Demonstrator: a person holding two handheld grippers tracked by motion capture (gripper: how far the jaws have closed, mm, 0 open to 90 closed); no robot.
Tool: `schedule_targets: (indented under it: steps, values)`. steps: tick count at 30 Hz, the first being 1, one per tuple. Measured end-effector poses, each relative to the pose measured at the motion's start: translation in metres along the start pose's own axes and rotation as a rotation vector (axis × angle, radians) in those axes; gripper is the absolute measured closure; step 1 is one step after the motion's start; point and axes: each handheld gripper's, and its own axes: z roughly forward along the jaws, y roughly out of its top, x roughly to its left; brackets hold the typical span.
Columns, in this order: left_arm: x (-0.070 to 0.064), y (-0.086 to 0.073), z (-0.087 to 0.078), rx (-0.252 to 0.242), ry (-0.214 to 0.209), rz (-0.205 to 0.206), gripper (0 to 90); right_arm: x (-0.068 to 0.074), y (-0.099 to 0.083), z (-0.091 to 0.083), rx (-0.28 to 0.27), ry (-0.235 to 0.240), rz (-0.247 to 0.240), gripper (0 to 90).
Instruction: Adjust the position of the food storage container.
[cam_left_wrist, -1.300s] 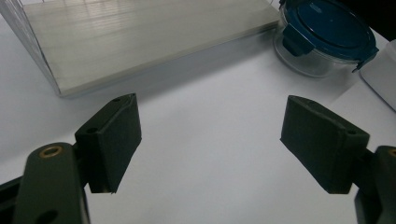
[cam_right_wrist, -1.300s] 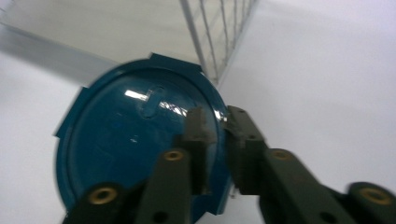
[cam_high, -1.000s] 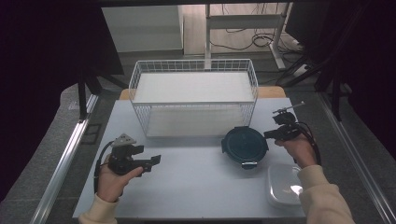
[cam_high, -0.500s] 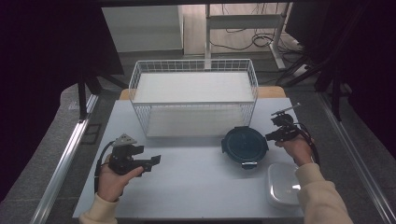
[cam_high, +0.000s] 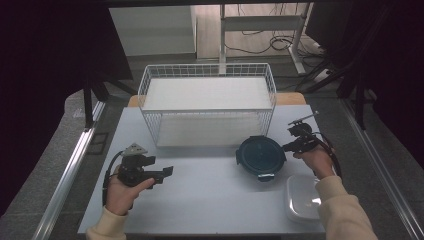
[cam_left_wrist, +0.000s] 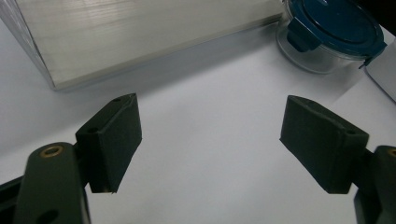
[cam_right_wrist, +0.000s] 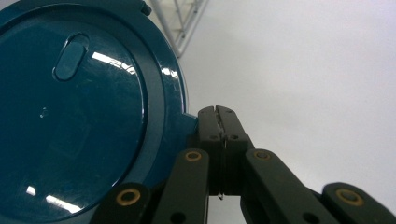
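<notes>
White tabletop is carrying a wire basket, with the blue-lidded glass container sitting just in front of its right end. Right gripper is pressing its closed jaws against the lid's side latch, holding nothing clearly; left gripper is hovering wide open and empty, well left of the container.

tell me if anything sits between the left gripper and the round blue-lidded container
Nothing visible does. The open left gripper faces bare white table, and the container stands beyond it, beside the wire basket.
</notes>
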Motion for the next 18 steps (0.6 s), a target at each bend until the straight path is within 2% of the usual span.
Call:
schedule_targets:
  steps: [4, 5, 7, 15, 18]
  values:
    - [-0.001, 0.000, 0.001, 0.000, -0.002, -0.003, 20.3, 0.005, 0.001, -0.003, -0.008, 0.023, -0.014, 89.8]
    - [-0.001, 0.000, 0.001, -0.001, -0.004, -0.002, 20.2, 0.010, 0.002, -0.005, 0.001, 0.008, -0.046, 89.9]
    - [-0.001, 0.000, 0.001, 0.002, -0.008, 0.001, 20.2, 0.014, 0.002, -0.006, 0.011, -0.002, -0.058, 89.9]
    - [0.000, 0.000, 0.000, 0.001, -0.003, 0.001, 20.2, 0.009, 0.001, 0.004, 0.053, -0.008, -0.028, 89.9]
    - [0.001, 0.001, 0.001, 0.002, -0.002, 0.001, 20.3, 0.008, 0.002, 0.003, 0.042, 0.028, -0.015, 89.9]
